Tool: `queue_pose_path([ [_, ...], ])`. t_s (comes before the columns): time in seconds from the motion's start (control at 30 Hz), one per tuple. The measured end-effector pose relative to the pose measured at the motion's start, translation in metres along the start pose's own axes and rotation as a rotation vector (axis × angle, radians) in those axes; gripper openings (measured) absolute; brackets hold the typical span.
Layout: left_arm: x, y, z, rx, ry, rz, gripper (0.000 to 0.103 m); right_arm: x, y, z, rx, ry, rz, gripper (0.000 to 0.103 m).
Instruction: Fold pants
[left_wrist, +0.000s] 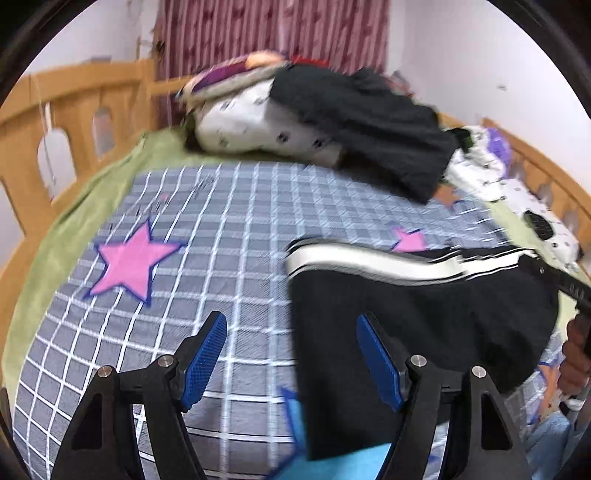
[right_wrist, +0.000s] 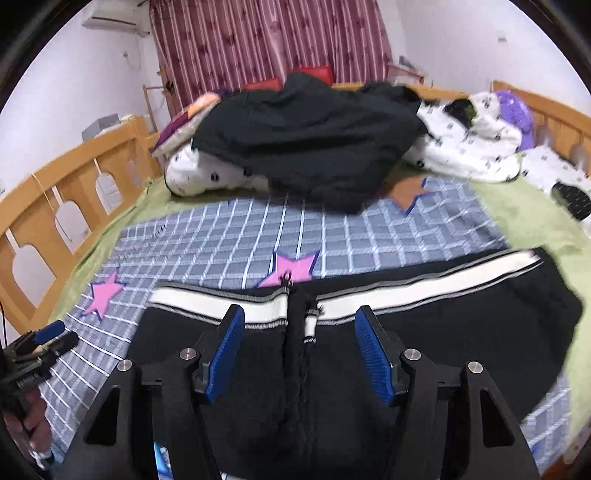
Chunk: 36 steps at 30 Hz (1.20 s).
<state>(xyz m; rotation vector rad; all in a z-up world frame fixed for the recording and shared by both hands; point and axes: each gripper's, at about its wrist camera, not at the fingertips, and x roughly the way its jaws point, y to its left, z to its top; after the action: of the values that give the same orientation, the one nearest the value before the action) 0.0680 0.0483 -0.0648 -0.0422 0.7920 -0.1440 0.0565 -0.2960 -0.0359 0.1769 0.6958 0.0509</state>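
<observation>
Overhead, left gripper (left_wrist: 291, 354) and right gripper (right_wrist: 300, 345) hover spread, empty, above black pants (right_wrist: 424, 339).

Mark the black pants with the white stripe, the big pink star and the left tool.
black pants (right_wrist: 332, 387), right wrist view, on the dark cloth below the white stripe.
big pink star (left_wrist: 129, 262), left wrist view, on its middle.
left tool (left_wrist: 291, 360), left wrist view, midway between its open blue fingertips.

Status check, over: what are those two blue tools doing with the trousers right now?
Left tool open, empty. Right tool open, empty, over black pants. Pants flat on checked sheet. Dark clothes pile behind, clear of pants.
</observation>
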Motion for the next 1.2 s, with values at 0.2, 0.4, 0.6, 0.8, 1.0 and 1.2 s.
queue_pose_path([
  [0.2, 0.030, 0.015, -0.002, -0.009, 0.014, 0.041, 0.071, 0.072, 0.004, -0.022, -0.008, 0.135, 0.081, 0.036],
  [0.4, 0.041, 0.027, -0.002, -0.086, 0.036, 0.038, 0.071, 0.098, 0.031, -0.041, -0.171, 0.158, 0.044, 0.019],
  [0.6, 0.048, 0.039, -0.005, -0.168, 0.063, -0.004, 0.071, 0.071, 0.016, -0.027, -0.114, 0.052, 0.159, 0.009],
  [0.8, 0.053, 0.037, -0.009, -0.175, 0.087, -0.010, 0.071, 0.086, -0.008, -0.028, -0.056, 0.147, 0.122, 0.017],
  [1.0, 0.047, 0.028, -0.014, -0.146, 0.086, -0.025, 0.071, 0.074, -0.008, -0.033, -0.028, 0.165, 0.146, 0.060],
  [1.2, 0.034, 0.023, -0.017, -0.120, 0.061, -0.038, 0.071, 0.076, -0.015, -0.058, 0.016, 0.257, 0.110, 0.054],
])
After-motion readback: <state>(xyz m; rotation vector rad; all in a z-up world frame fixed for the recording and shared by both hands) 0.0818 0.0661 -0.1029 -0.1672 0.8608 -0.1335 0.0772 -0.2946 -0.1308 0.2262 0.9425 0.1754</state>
